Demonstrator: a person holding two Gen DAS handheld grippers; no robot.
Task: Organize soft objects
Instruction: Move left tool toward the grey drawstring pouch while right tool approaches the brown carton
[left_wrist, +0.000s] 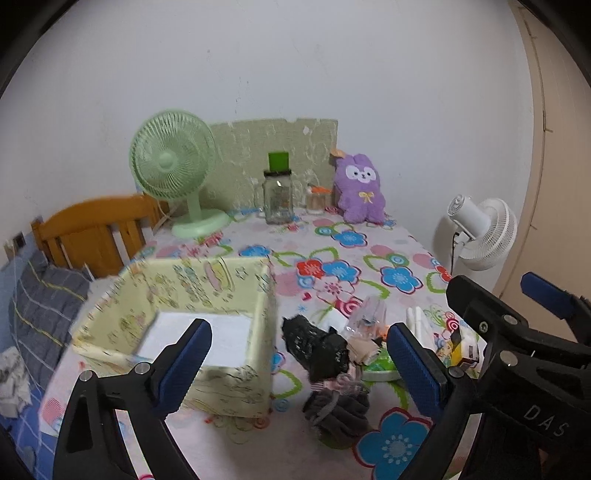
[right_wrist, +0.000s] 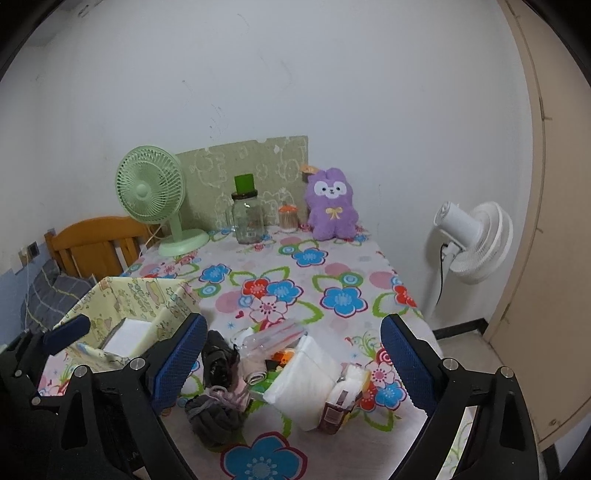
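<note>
A pale yellow fabric storage box (left_wrist: 207, 295) stands open on the flowered table, also in the right wrist view (right_wrist: 147, 299). A pile of soft items lies to its right: a black crumpled piece (left_wrist: 317, 347), a grey rolled sock (left_wrist: 340, 410), a white folded pack (right_wrist: 306, 376), a clear plastic bag (right_wrist: 273, 338). My left gripper (left_wrist: 299, 365) is open and empty above the table, over the box's right side and the pile. My right gripper (right_wrist: 291, 358) is open and empty above the pile. The right gripper shows at the right in the left wrist view (left_wrist: 517, 314).
At the back stand a green desk fan (left_wrist: 173, 173), a glass jar (left_wrist: 279, 199) with a green lid, a small container (left_wrist: 317, 199) and a purple plush (left_wrist: 360, 188). A white floor fan (right_wrist: 472, 243) stands right of the table. A wooden chair (left_wrist: 96, 229) is left.
</note>
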